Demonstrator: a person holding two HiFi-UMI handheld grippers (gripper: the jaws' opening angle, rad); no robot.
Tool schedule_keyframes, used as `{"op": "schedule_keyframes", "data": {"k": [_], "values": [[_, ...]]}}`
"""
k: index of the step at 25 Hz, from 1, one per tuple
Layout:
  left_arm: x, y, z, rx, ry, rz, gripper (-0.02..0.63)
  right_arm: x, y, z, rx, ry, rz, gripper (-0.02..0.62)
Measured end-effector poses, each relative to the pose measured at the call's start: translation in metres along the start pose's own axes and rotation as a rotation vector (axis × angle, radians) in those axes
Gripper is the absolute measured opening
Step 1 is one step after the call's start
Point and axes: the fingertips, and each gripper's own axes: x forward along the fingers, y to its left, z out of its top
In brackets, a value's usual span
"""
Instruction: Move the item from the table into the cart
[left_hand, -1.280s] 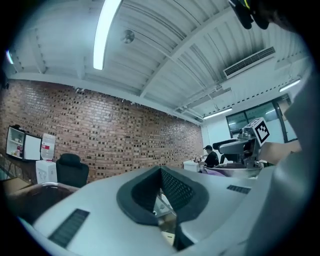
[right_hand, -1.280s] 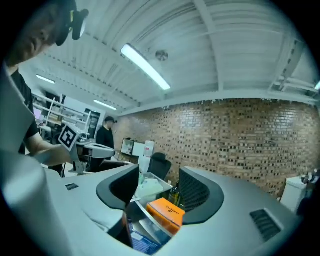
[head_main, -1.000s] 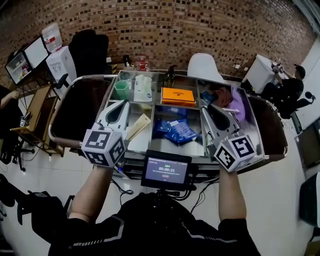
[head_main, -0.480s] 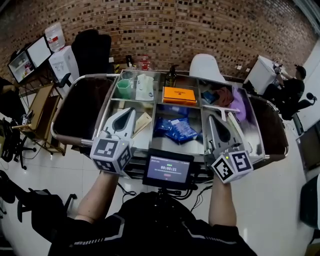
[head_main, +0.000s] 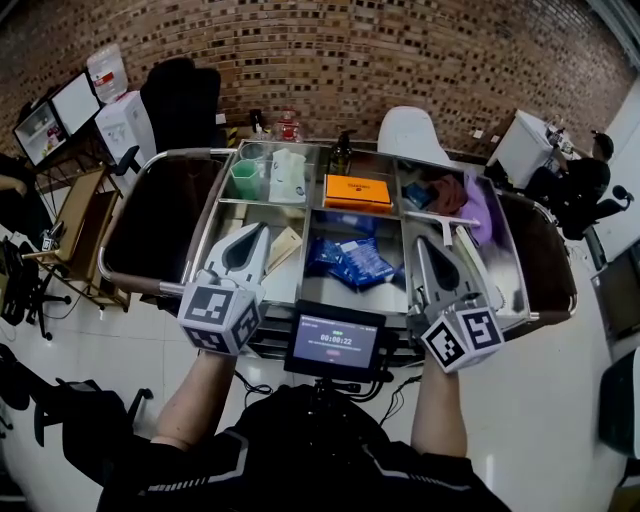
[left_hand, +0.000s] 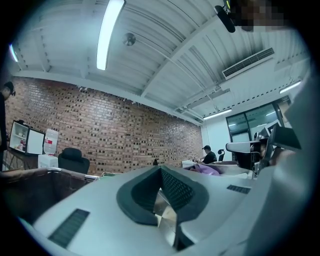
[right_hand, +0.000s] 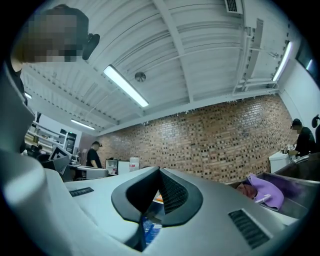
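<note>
A metal cart (head_main: 305, 205) with several compartments lies in front of me in the head view. It holds an orange box (head_main: 357, 190), blue packets (head_main: 355, 262), a green cup (head_main: 245, 178), a white pouch (head_main: 288, 175), a beige flat piece (head_main: 283, 247) and a purple cloth (head_main: 478, 212). My left gripper (head_main: 252, 230) hovers over the near left compartment, shut and empty; in its own view the left gripper (left_hand: 161, 168) has its tips together. My right gripper (head_main: 418, 242) hovers over the near right compartment, also shut with nothing held. The blue packets (right_hand: 149, 231) show below the right gripper (right_hand: 159, 169).
A small screen (head_main: 335, 342) sits at the cart's near edge between my arms. Black fabric bins (head_main: 155, 215) hang on both sides of the cart. A white chair (head_main: 410, 132) and brick wall stand behind. A person (head_main: 585, 180) sits at a desk, far right.
Both grippers have drawn back a little toward the cart's near edge and sunk slightly. The items in the cart lie as before.
</note>
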Motion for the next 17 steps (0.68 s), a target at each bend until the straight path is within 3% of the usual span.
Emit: {"op": "schedule_keyframes", "data": {"k": [17], "values": [[0.002,-0.01,-0.015,-0.018,0.015,-0.015,0.008,-0.011,-0.004,-0.019,0.011,0.021,-0.015,0.005]]}}
